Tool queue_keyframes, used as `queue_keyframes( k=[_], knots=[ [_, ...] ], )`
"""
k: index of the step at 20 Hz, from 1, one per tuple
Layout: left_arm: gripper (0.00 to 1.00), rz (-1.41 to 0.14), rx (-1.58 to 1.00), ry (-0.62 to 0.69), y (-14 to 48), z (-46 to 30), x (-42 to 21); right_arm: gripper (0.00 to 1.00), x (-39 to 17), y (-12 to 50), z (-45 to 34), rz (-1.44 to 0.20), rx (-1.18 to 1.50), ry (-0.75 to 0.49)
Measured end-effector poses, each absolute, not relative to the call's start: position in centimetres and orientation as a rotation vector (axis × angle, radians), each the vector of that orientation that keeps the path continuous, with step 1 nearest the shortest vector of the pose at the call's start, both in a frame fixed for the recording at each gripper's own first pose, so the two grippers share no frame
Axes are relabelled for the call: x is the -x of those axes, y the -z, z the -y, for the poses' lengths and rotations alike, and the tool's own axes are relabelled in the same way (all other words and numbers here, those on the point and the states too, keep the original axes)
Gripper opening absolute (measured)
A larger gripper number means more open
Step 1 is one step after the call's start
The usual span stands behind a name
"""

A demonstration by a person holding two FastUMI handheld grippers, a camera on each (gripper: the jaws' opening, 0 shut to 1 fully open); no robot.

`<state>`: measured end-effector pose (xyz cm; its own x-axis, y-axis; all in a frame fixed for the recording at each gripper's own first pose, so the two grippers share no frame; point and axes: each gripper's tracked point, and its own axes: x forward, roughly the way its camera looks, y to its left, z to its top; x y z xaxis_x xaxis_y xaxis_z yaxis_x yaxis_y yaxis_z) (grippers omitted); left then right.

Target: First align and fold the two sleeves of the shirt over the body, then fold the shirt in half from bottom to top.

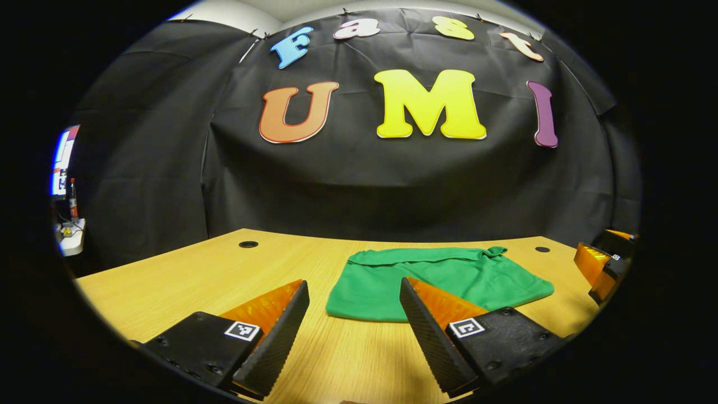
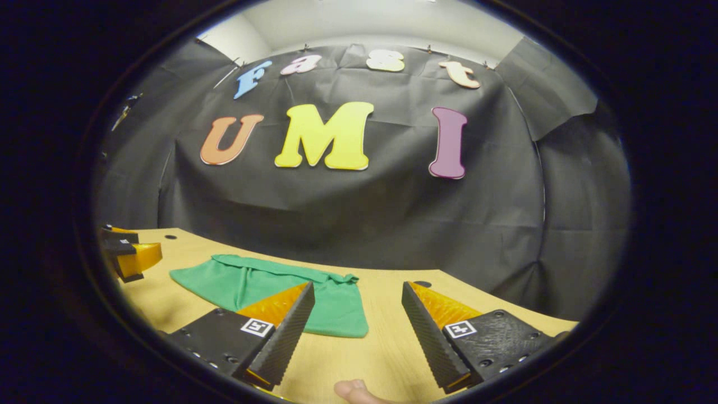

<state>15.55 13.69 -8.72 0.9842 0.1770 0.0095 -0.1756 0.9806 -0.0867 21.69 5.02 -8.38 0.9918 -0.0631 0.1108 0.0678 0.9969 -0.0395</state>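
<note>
Left gripper [image 1: 353, 311] hovers w/ jaws spread wide, nothing between them, just above the table [image 1: 185, 280] near its front edge. Green shirt [image 1: 443, 278] lies flat toward the table's back edge, right of centre in the left gripper view, already a compact rectangle w/ a bunched seam along its far side; looks like sleeves are in and the bottom-to-top fold is done, tho I can't tell layers for sure. Right gripper [image 2: 357, 314] also gapes open, empty, over bare wood right of the shirt's near-right corner. Both sit apart from the cloth, prob. backed off so the fold settles undisturbed. A fingertip [image 2: 354, 391] shows at the bottom of the right gripper view.
</note>
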Motion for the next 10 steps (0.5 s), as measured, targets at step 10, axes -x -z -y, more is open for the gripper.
queue_keyframes(
  k=[10],
  knots=[
    [1.0, 0.062, 0.06, -0.142, 0.0, -10.4, -1.2, 0.96, -5.5, 1.6, -1.6, 0.052, 0.049, 0.038]
  ],
)
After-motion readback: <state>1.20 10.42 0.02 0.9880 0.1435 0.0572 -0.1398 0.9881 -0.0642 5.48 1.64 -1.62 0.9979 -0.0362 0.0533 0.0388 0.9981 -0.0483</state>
